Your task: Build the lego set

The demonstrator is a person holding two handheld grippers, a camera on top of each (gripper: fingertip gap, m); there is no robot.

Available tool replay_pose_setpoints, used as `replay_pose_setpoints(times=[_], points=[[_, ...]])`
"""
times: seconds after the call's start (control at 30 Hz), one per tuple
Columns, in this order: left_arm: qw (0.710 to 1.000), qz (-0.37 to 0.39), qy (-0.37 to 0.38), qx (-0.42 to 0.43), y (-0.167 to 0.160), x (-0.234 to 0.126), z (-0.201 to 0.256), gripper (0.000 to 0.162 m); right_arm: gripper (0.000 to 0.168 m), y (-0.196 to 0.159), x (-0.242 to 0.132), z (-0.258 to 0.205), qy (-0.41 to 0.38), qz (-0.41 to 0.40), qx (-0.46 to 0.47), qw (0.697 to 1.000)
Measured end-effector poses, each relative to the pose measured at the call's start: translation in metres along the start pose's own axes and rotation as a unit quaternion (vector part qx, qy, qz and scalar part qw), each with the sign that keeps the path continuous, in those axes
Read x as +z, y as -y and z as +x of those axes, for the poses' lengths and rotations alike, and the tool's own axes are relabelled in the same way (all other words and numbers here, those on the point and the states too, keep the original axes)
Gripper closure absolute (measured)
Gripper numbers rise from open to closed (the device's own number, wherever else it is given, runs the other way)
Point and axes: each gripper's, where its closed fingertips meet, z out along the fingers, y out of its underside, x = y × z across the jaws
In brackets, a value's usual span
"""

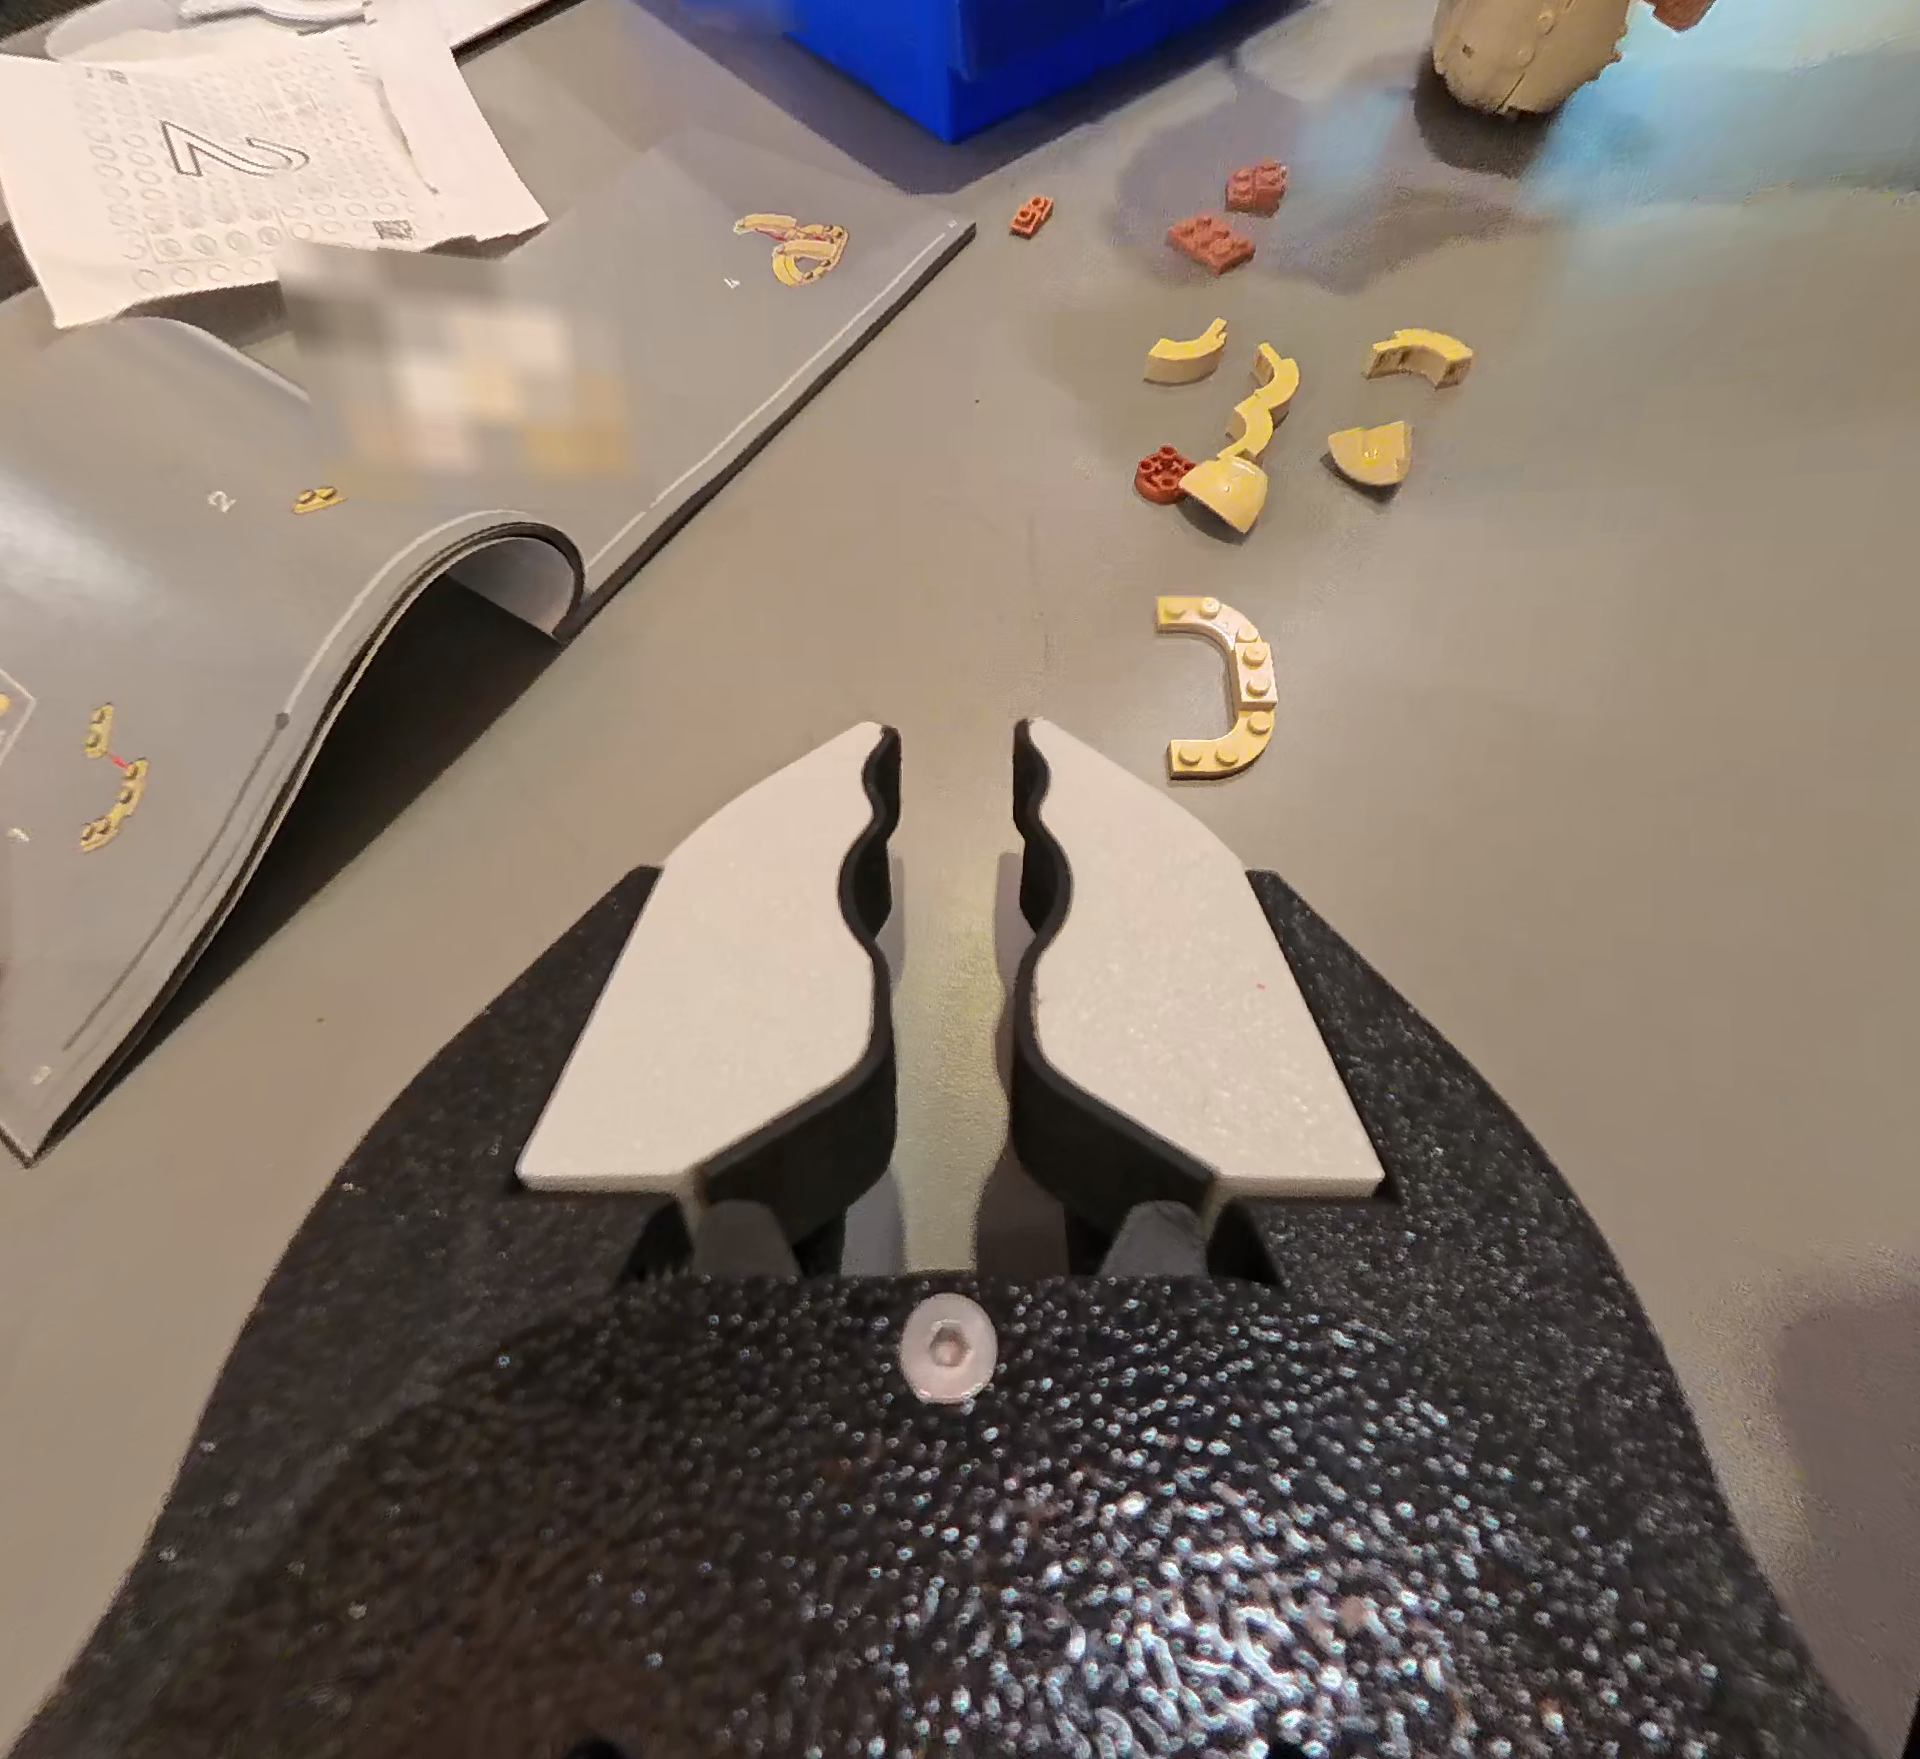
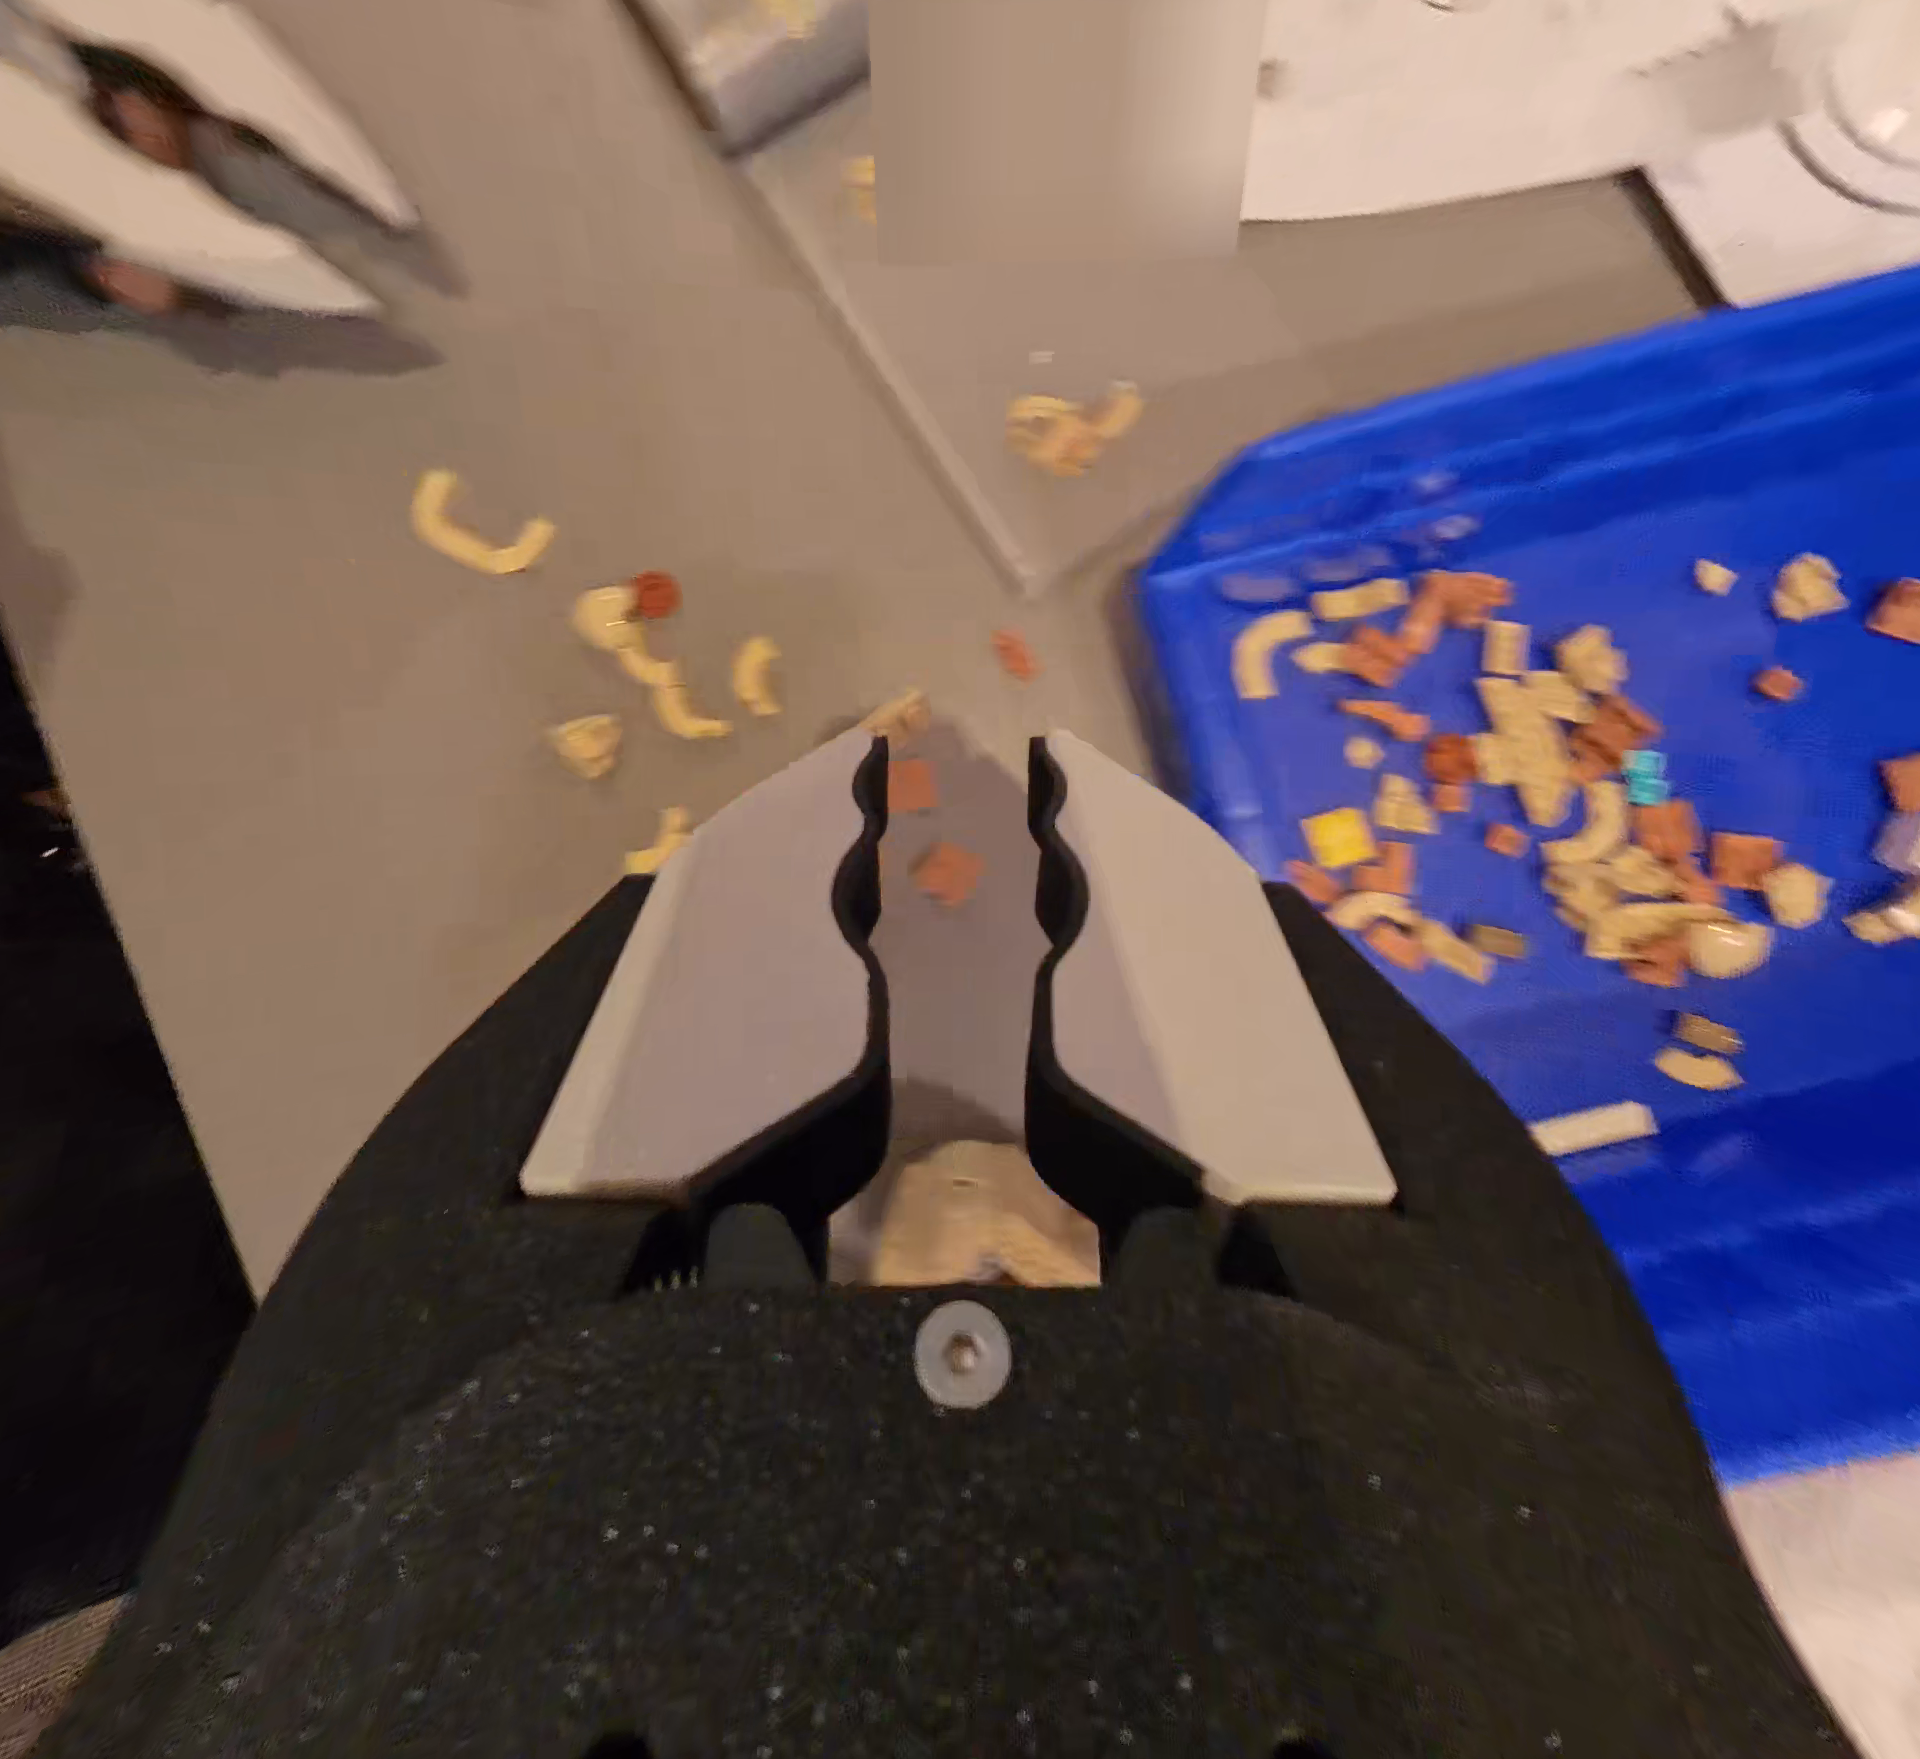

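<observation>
Both grippers, left gripper (image 1: 956, 738) and right gripper (image 2: 958, 741), hold their jaws parted and empty above the tabletop (image 1: 935, 504). Just right of the left jaws lies the tan arch piece (image 1: 1226, 686): light, rigid, probably slippery, best pinched across its flat sides.

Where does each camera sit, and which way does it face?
Left wrist view: on the left gripper, low over the grey table, facing loose pieces and the blue bin.
Right wrist view: on the right gripper, higher, looking down; the left gripper shows.
Shared: tan arch assembly, bin, instruction booklet.
</observation>
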Motion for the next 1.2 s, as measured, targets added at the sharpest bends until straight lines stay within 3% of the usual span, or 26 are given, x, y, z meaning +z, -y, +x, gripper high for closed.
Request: replay_pose_setpoints(times=[0.2, 0.4, 0.63, 0.93, 1.2], points=[[0.998, 0.040, -0.040, 0.018, 0.020, -0.004, 0.034, 0.142, 0.143, -0.033, 0.032, -0.111, 0.040, 0.032, -0.046, 0.998], [0.991, 0.021, -0.107, 0.082, 0.026, 0.008, 0.097, 0.141, 0.142, -0.048, 0.061, -0.164, 0.077, 0.079, -0.032, 0.993], [0.988, -0.014, -0.120, 0.101, 0.011, 0.013, 0.123, 0.138, 0.141, -0.058, 0.061, -0.164, 0.057, 0.129, 0.007, 0.990], [0.976, -0.054, -0.099, 0.189, -0.020, -0.039, 0.124, 0.133, 0.141, -0.068, 0.066, -0.166, 0.056, 0.139, 0.022, 0.988], [0.976, -0.092, -0.137, 0.142, -0.038, -0.013, 0.120, 0.135, 0.141, -0.067, 0.076, -0.157, 0.043, 0.130, -0.002, 0.991]])
